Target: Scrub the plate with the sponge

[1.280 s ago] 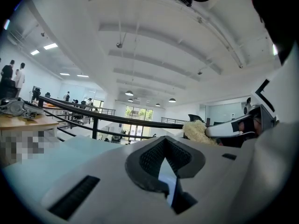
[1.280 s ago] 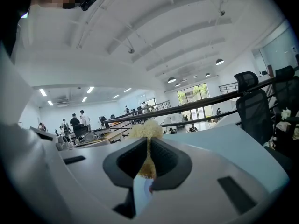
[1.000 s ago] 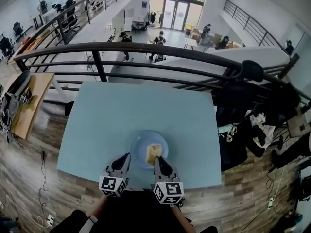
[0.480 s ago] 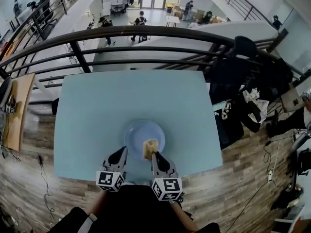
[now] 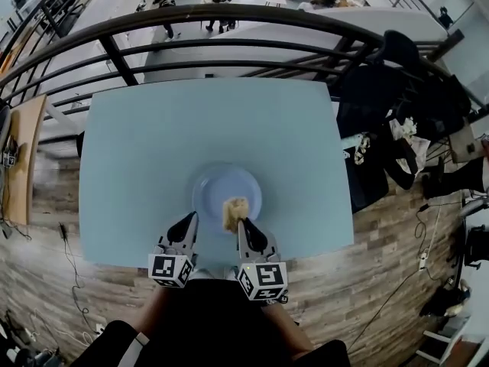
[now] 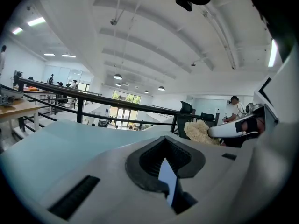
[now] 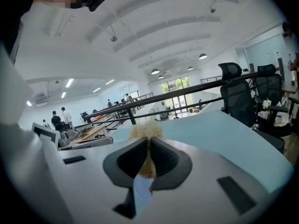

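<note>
A round blue plate (image 5: 221, 186) lies on the light blue table (image 5: 137, 151), close to the near edge. My right gripper (image 5: 242, 226) is shut on a yellowish, fuzzy sponge (image 5: 234, 212), which rests over the plate's near rim. In the right gripper view the sponge (image 7: 145, 129) sticks out past the right gripper (image 7: 148, 143). My left gripper (image 5: 188, 222) hovers just left of the plate's near edge, shut with nothing in it. The left gripper view shows the left gripper (image 6: 166, 143) closed, with the sponge (image 6: 201, 130) off to the right.
A dark metal railing (image 5: 229, 14) runs along the table's far side. Black chairs with clothes and bags (image 5: 397, 113) crowd the right side. A wooden desk (image 5: 19, 159) stands at the left, and wood flooring (image 5: 382, 243) surrounds the table.
The sponge in my right gripper has slid from the plate's right-centre toward its near rim. The left gripper stays beside it. The head view has tipped further down.
</note>
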{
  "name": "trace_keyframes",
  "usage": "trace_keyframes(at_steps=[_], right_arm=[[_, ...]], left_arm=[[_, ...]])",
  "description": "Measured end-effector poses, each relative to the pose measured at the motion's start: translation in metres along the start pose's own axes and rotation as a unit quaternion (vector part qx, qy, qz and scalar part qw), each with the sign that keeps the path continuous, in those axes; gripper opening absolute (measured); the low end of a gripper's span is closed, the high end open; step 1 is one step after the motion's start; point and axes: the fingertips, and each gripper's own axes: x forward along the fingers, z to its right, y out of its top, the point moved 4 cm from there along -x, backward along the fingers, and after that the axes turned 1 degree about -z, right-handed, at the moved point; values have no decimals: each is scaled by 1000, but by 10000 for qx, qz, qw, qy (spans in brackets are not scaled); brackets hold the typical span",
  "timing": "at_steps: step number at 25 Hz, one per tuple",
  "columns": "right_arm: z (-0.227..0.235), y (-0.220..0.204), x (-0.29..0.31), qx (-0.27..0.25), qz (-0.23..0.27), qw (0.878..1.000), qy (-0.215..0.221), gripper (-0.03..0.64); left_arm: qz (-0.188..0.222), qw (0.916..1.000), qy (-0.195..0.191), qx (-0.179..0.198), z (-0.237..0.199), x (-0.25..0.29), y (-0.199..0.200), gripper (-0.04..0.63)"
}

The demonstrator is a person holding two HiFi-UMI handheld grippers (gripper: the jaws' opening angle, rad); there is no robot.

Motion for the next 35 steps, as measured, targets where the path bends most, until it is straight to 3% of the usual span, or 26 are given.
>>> trace_keyframes(at_steps=[21,35], right_arm=[[22,-16,90,-61,-664,9973,309,26],[22,-51,151,-252,-1308,9896,548,26]], left_arm=[[-464,9981,360,-157,-31,58,-21,2],[-719,9959,478,-255,-47,85,-29,2]])
